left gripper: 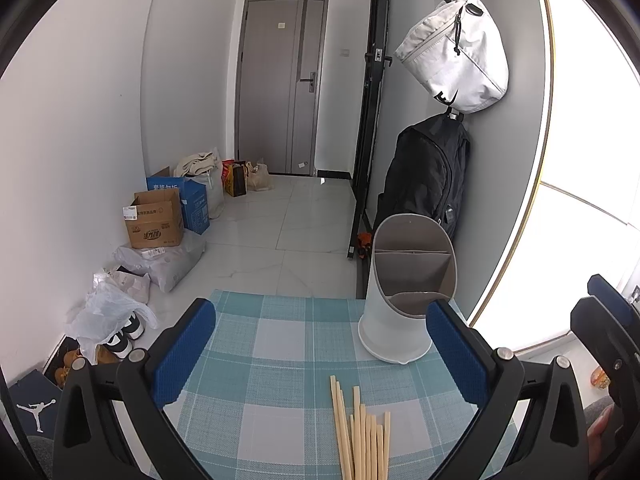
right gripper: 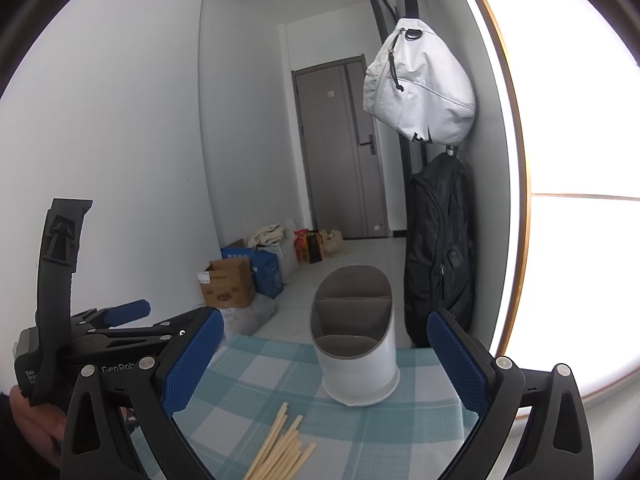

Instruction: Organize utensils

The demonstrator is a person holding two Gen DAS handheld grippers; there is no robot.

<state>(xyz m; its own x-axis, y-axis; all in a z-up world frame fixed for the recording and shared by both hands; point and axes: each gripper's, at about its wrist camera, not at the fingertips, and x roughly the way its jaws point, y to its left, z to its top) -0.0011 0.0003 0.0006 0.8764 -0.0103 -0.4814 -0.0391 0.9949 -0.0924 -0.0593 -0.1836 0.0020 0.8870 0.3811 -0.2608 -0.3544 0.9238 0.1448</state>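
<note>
I see both grippers, left gripper [left gripper: 320, 344] and right gripper [right gripper: 322, 354], jaws wide open, empty. Bundle of pale wooden chopsticks [left gripper: 362, 432] lies on teal-and-white checked surface [left gripper: 276, 340], near white divided plastic utensil holder [left gripper: 404, 292]. Black backpack [left gripper: 428, 176] and white sling bag [left gripper: 456, 48] hang behind. "GenRob" readable on left gripper's body.

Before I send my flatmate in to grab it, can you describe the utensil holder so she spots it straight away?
Find the small table with the blue-and-white checked cloth. At its far right corner, in front of the hanging black backpack, stands the utensil holder. It is an upright white oval tub with a slanted rim and grey dividers inside, with no utensils visible in it; the loose wooden chopsticks lie flat before it.
</note>
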